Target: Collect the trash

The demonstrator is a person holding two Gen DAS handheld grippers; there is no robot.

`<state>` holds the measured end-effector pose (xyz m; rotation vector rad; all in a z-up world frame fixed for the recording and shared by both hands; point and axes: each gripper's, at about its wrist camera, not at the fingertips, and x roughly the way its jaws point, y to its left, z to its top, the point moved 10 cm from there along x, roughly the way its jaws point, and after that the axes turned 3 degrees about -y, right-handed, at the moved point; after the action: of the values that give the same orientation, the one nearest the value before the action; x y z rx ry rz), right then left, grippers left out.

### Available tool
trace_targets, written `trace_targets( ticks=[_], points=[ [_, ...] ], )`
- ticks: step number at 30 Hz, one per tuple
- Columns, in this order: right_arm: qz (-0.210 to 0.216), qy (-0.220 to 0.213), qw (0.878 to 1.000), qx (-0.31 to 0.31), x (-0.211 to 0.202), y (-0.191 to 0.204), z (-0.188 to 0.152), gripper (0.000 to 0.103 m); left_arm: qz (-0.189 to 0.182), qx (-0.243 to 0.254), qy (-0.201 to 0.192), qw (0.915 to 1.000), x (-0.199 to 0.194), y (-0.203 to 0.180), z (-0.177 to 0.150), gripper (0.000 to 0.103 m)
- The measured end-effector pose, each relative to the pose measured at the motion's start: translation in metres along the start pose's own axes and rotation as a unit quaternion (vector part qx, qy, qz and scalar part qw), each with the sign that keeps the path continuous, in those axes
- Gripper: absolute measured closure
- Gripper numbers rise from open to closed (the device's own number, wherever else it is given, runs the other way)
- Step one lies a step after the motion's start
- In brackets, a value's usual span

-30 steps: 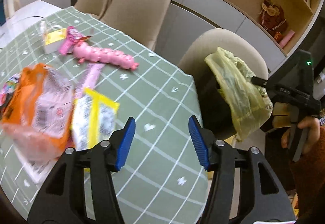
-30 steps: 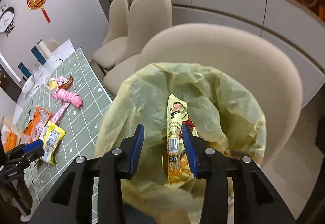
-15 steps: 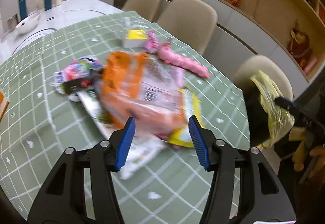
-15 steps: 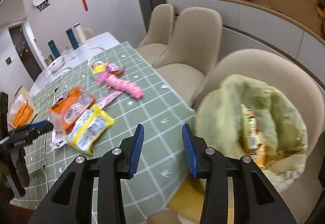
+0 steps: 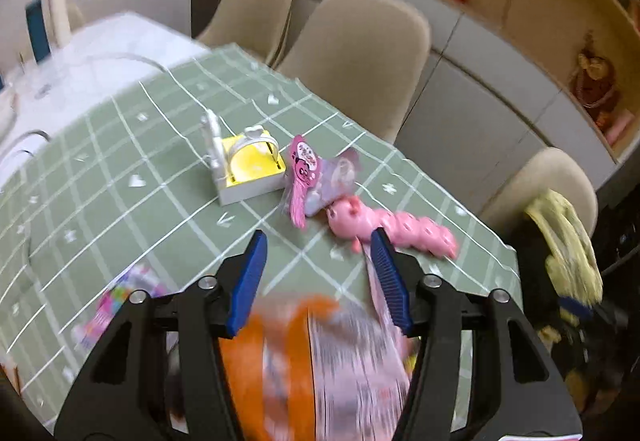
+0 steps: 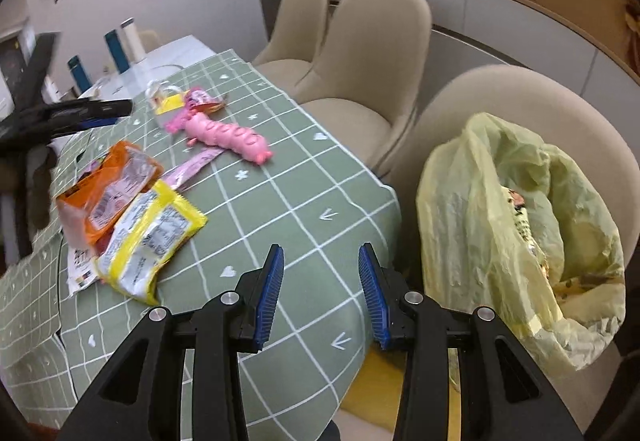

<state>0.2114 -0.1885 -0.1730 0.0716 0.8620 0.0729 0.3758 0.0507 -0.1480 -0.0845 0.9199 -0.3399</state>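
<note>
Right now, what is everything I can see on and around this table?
Tablecloth: one, green with white grid, covering the table.
Orange wrapper: one, orange and clear, left part of the cloth.
Yellow wrapper: one, yellow and silver, beside and partly over the orange one.
Pink strip wrapper: one, pale pink, between the orange wrapper and the toy.
Pink caterpillar toy: one, pink, mid-table.
Pink sachet: one, pink, by the toy's head.
Small box: one, white and yellow, farther back.
Trash bag: one, pale yellow, on the nearest chair, wrappers inside.
Chairs: three, beige, along the table.
Left hand-held gripper: black, blue pads, open above the orange wrapper.
Right hand-held gripper: same, open, empty.
</note>
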Motion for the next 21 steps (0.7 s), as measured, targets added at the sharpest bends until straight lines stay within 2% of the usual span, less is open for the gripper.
trace_targets(
  ticks=[2,5,9,10,11,14,17,21],
  points=[
    [0.001,0.004,1.000,0.002,0.002,-0.003,-0.001,0.066,0.004,-0.005,0.022,0.9997,0.025,0.002,0.007,0.055],
    [-0.003,0.006,1.000,0.002,0.004,-0.007,-0.002,0.066,0.029,-0.005,0.052,0.9982,0.057,0.008,0.013,0.056],
    [0.009,0.003,1.000,0.009,0.006,-0.006,-0.002,0.066,0.046,-0.011,0.070,0.9965,0.080,0.017,0.012,0.063],
    [0.013,0.004,1.000,0.010,0.007,-0.005,-0.002,0.066,0.044,-0.017,0.069,0.9965,0.083,0.019,0.013,0.068],
    [0.017,0.006,1.000,0.011,0.008,-0.004,-0.002,0.066,0.038,-0.024,0.067,0.9967,0.084,0.020,0.013,0.079],
    [0.021,0.013,1.000,0.005,0.013,0.003,-0.004,0.066,0.031,-0.038,0.059,0.9970,0.081,0.023,0.013,0.097],
    [0.039,0.018,0.999,-0.003,0.016,0.017,-0.005,0.066,0.023,-0.039,0.049,0.9978,0.071,0.021,0.010,0.103],
    [0.062,0.018,0.998,-0.013,0.020,0.038,0.000,0.066,0.004,-0.023,0.043,0.9988,0.051,0.011,0.000,0.103]
  ],
)
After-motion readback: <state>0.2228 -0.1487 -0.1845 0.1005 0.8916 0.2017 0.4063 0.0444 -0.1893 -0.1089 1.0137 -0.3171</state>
